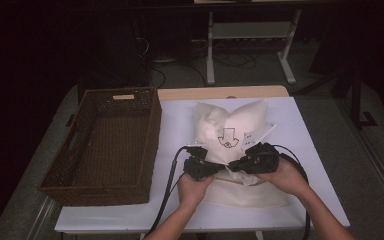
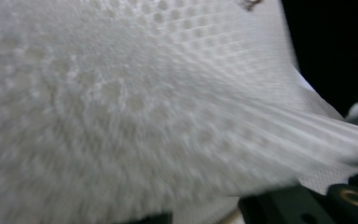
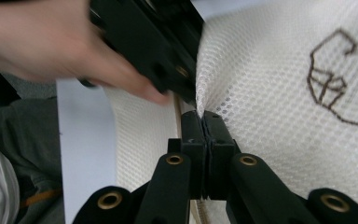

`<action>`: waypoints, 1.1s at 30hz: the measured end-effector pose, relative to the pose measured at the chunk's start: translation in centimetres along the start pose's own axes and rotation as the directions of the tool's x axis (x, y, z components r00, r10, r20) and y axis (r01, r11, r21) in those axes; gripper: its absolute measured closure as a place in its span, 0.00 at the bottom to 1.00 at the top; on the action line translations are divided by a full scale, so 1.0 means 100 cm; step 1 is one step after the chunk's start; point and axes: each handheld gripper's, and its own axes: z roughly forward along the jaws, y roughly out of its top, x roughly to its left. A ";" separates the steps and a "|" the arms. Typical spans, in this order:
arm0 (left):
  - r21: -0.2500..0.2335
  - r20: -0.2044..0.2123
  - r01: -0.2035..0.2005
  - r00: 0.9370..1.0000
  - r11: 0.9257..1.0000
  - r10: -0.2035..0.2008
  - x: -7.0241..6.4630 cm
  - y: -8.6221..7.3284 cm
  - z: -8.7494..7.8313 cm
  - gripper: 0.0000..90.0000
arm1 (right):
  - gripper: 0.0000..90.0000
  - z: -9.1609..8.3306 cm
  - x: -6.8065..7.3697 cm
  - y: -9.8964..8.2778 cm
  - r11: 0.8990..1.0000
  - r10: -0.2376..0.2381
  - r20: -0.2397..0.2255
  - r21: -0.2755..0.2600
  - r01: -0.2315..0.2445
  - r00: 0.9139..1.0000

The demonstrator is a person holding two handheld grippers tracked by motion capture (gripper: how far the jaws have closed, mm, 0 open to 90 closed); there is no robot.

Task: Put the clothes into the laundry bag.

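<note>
A white pillow [image 1: 232, 127] with a dark line drawing [image 1: 226, 138] lies on the white table, half inside a white mesh cover [image 1: 252, 192]. Both grippers meet at the cover's near edge. My right gripper [image 1: 232, 165] [image 3: 204, 116] is shut, with a fold of the mesh cover [image 3: 270, 107] pinched between its jaw tips. My left gripper [image 1: 219, 168] [image 3: 189, 91] presses its black tip into the same fabric right beside it, a hand [image 3: 51, 44] around its body. In the left gripper view blurred mesh [image 2: 144, 116] hides the jaws.
A dark brown wicker basket [image 1: 151, 147] stands empty on the left of the table. A white tag [image 1: 258, 133] sticks out at the pillow's right. Behind the table are a grey floor and a white frame's legs [image 1: 210, 55].
</note>
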 end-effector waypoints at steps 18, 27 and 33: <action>0.061 -0.045 -0.056 0.997 0.997 0.059 0.002 -0.013 -0.037 0.70 | 0.98 0.012 -0.010 -0.015 0.994 0.028 -0.022 0.104 -0.025 0.999; 0.069 -0.011 -0.033 0.999 0.997 0.033 0.002 -0.019 -0.041 0.65 | 0.98 0.018 -0.011 -0.030 0.980 0.024 -0.034 0.200 -0.017 0.999; 0.055 -0.019 -0.037 0.999 0.998 0.038 0.003 -0.025 -0.056 0.59 | 0.98 0.010 -0.018 -0.035 0.985 0.061 -0.047 0.165 -0.052 0.997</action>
